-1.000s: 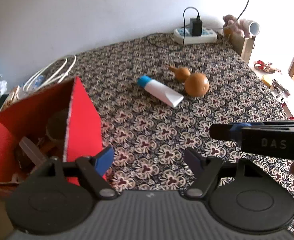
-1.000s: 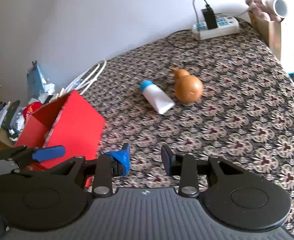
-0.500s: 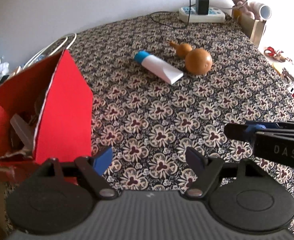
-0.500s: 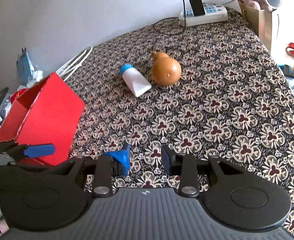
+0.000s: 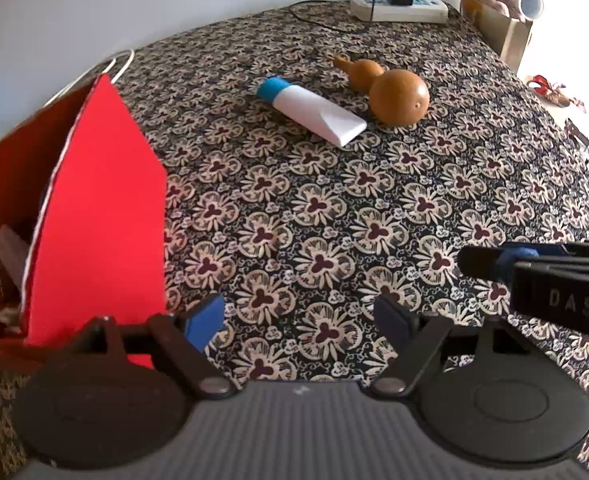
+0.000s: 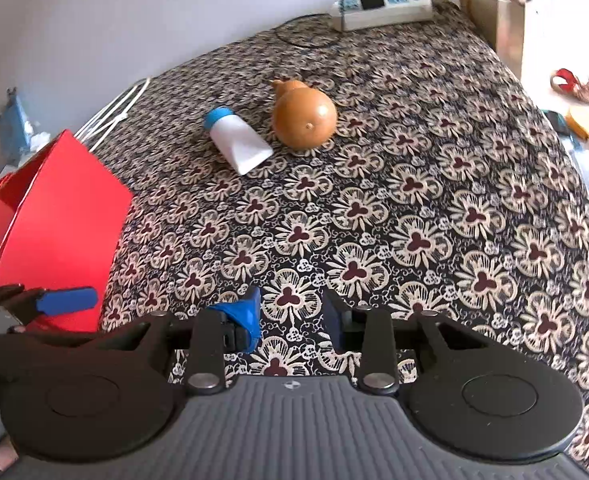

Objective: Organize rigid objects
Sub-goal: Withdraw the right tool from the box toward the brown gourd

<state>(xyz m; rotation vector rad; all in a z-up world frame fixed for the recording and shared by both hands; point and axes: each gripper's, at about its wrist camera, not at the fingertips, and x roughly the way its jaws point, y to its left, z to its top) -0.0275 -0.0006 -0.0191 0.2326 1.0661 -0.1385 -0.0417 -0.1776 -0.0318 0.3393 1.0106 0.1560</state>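
Compared w/ a second ago, both views look more steeply down at the bench (image 5: 494, 184), covered w/ a dark cloth of cream flower pattern, and the cloth fills more of each picture; the white wall takes less. So both hands have come lower and tipped forward. In my judgement this is the approach for the next pick, not yet a grasp.

The left gripper (image 5: 298, 314) has its blue-padded fingers (image 5: 204, 316) opening, wider than a second ago, and nothing is between them; they touch nothing, only cloth is seen below. The right gripper (image 6: 292, 312) stands w/ a narrower gap, its fingers (image 6: 248, 312) apart and empty too.

The things left to sort are well ahead of both grippers: a white plastic tube with blue cap (image 5: 312, 110) lies flat on the cloth, and just beside it, approx. touching, lies a brown wooden gourd (image 5: 396, 94). The red cardboard box (image 5: 98, 216) is at the left, open on top, w/ some dark items inside that I cannot identify. Probably the tube or the gourd goes there next.
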